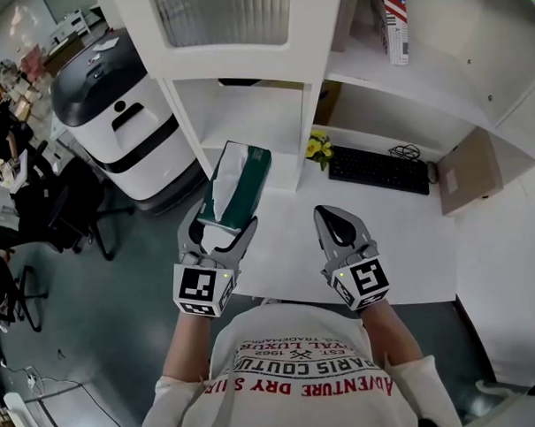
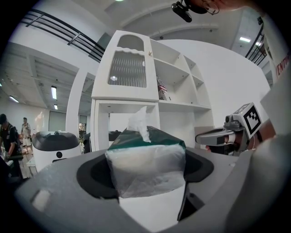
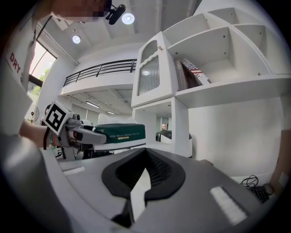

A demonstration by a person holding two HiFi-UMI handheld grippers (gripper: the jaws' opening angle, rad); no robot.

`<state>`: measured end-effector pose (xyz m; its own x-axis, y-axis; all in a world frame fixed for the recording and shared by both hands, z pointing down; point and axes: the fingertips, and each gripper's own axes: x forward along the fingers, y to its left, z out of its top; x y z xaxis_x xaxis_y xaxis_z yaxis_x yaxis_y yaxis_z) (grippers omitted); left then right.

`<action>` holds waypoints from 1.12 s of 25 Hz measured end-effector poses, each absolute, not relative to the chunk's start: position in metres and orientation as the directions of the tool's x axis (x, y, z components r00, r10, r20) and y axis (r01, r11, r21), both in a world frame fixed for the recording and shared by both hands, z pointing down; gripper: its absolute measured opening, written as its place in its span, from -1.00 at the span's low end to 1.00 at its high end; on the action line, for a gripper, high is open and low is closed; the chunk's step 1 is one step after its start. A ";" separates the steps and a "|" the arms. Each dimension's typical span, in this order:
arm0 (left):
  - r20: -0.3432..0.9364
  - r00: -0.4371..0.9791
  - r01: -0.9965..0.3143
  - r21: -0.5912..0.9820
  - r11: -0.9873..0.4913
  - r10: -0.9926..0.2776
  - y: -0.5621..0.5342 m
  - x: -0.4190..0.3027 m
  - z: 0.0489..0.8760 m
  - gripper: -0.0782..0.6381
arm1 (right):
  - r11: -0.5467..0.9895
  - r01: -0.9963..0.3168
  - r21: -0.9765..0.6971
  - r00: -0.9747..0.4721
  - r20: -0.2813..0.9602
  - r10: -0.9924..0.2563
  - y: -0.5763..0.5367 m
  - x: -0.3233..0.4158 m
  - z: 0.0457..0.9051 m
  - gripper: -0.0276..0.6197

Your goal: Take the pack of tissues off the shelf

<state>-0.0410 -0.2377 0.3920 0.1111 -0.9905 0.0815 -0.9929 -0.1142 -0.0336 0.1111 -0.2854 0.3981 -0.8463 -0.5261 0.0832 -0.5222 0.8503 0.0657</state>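
Observation:
The pack of tissues [image 1: 238, 185] is a dark green soft pack with a white tissue sticking out of its top. My left gripper [image 1: 218, 237] is shut on its near end and holds it in the air in front of the white shelf unit [image 1: 256, 66]. In the left gripper view the pack [image 2: 148, 166] fills the space between the jaws. My right gripper [image 1: 333, 222] hangs beside it over the white desk [image 1: 425, 250], shut and with nothing in it. The right gripper view shows its jaws [image 3: 144, 175] together, with the pack [image 3: 120, 132] off to the left.
A black keyboard [image 1: 379, 170], yellow flowers [image 1: 319, 148] and a cardboard box [image 1: 471, 171] lie at the back of the desk. A book with a flag cover [image 1: 395, 23] stands on an upper shelf. A white and black machine [image 1: 121, 113] stands on the floor to the left.

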 end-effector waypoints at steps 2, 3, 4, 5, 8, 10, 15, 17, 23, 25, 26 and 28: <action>0.081 0.109 -0.993 -0.040 -0.113 -0.991 -0.239 -0.042 0.390 0.36 | 0.853 -0.518 0.060 -0.850 0.075 -0.521 -0.284 0.112 0.396 -0.92; 0.081 0.108 -0.993 -0.043 -0.112 -0.991 -0.239 -0.042 0.390 0.36 | 0.855 -0.516 0.059 -0.852 0.071 -0.519 -0.283 0.112 0.395 -0.92; 0.081 0.108 -0.993 -0.045 -0.112 -0.991 -0.239 -0.042 0.389 0.36 | 0.857 -0.513 0.059 -0.854 0.068 -0.516 -0.281 0.112 0.394 -0.92; 0.080 0.108 -0.993 -0.047 -0.112 -0.991 -0.239 -0.042 0.388 0.36 | 0.858 -0.510 0.059 -0.856 0.066 -0.513 -0.280 0.112 0.394 -0.92; 0.075 0.110 -0.992 -0.048 -0.113 -0.991 -0.239 -0.041 0.386 0.36 | 0.860 -0.506 0.065 -0.858 0.064 -0.509 -0.278 0.112 0.392 -0.92; 0.073 0.109 -0.992 -0.048 -0.113 -0.991 -0.240 -0.041 0.386 0.37 | 0.855 -0.514 0.067 -0.854 0.061 -0.517 -0.279 0.113 0.392 -0.92; 0.079 0.106 -0.993 -0.048 -0.110 -0.991 -0.239 -0.040 0.388 0.37 | 0.841 -0.537 0.065 -0.839 0.062 -0.541 -0.282 0.112 0.392 -0.92; 0.081 0.109 -0.993 -0.044 -0.112 -0.991 -0.240 -0.040 0.389 0.37 | 0.840 -0.538 0.065 -0.838 0.066 -0.542 -0.284 0.110 0.392 -0.92; 0.069 0.113 -0.992 -0.051 -0.117 -0.991 -0.246 -0.040 0.384 0.37 | 0.836 -0.542 0.084 -0.835 0.058 -0.547 -0.287 0.106 0.387 -0.91; 0.065 0.113 -0.992 -0.052 -0.117 -0.991 -0.248 -0.039 0.383 0.37 | 0.834 -0.547 0.073 -0.832 0.062 -0.551 -0.287 0.105 0.388 -0.91; 0.065 0.112 -0.992 -0.053 -0.116 -0.992 -0.248 -0.039 0.383 0.37 | 0.834 -0.548 0.068 -0.832 0.064 -0.552 -0.287 0.104 0.388 -0.92; 0.065 0.112 -0.992 -0.052 -0.115 -0.992 -0.249 -0.038 0.382 0.37 | 0.834 -0.548 0.068 -0.831 0.064 -0.552 -0.288 0.103 0.387 -0.91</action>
